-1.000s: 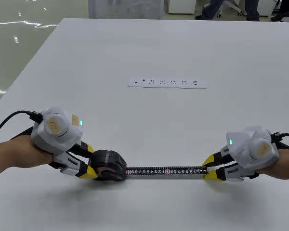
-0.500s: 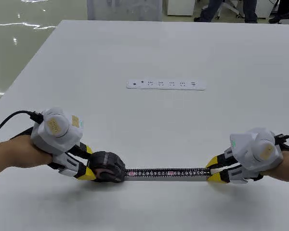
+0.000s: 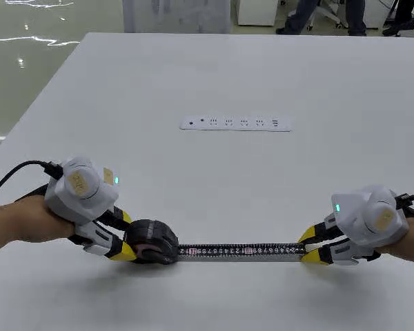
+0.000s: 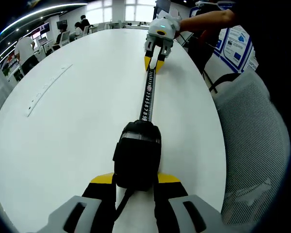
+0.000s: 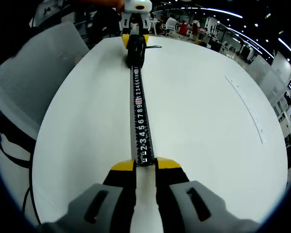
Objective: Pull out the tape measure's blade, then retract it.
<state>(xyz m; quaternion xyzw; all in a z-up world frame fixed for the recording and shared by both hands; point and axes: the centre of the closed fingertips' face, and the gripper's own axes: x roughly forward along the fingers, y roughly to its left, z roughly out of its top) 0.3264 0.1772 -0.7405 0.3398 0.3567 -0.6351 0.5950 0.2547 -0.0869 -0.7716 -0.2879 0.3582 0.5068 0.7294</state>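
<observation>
The white table [image 3: 276,76] carries the whole job along its near edge. At near left, the left gripper [image 3: 127,234] is clamped around the black tape measure case [image 3: 152,241], probably to anchor it against the pull. At near right, the right gripper [image 3: 308,246] pinches the tip of the blade [image 3: 241,249] between nearly closed jaws, so the blade lies straight and flat on the tabletop between them. A white power strip [image 3: 234,123] lies well apart toward the far side, off the blade's line. Nothing appears to block retraction.

Blk case [image 4: 137,155], blk blade [image 5: 138,116] w/ white numerals.
</observation>
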